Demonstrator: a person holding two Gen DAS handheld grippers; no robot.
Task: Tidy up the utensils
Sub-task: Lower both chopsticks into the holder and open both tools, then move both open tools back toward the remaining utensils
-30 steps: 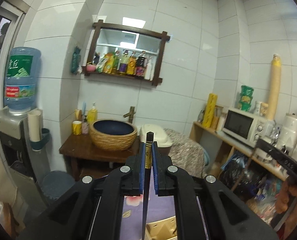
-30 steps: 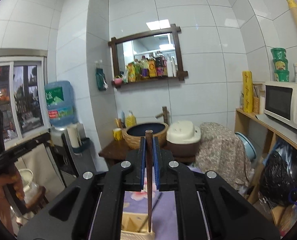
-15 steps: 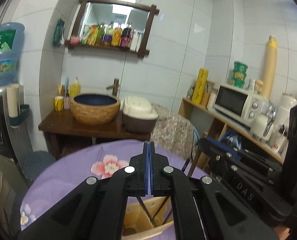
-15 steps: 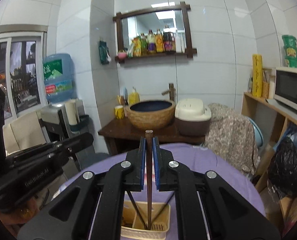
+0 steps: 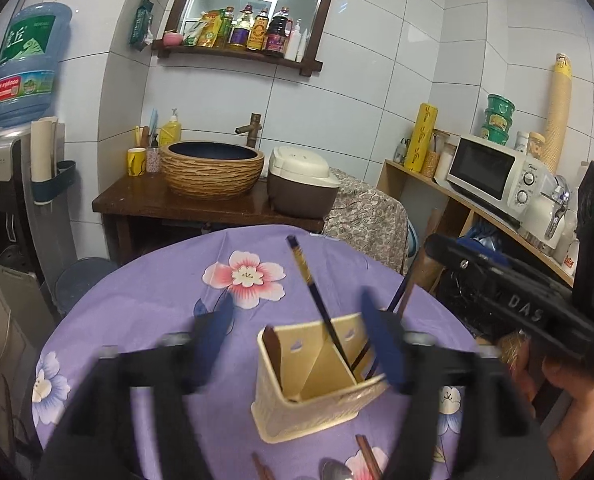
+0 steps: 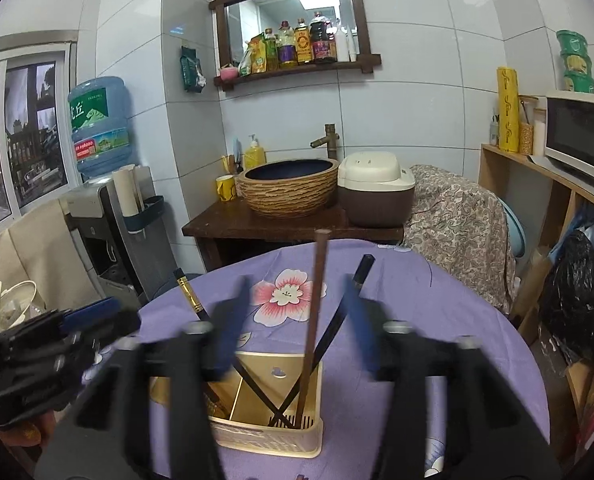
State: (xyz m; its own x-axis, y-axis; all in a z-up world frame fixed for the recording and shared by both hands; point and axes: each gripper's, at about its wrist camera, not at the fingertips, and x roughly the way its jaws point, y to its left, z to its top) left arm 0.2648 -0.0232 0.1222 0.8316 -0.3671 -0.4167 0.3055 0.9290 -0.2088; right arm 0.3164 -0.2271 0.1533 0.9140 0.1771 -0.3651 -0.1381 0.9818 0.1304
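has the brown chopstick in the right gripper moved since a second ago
Yes. The brown chopstick now stands dropped in the holder, released from the right gripper, whose jaws are open.

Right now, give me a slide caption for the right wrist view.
Open right gripper above the beige utensil holder, brown chopstick standing inside among black ones.

Left gripper (image 5: 299,344) and right gripper (image 6: 297,324) fingers are motion-blurred; spoon (image 5: 334,473) is cut off by the frame's bottom edge (bowl only seen).
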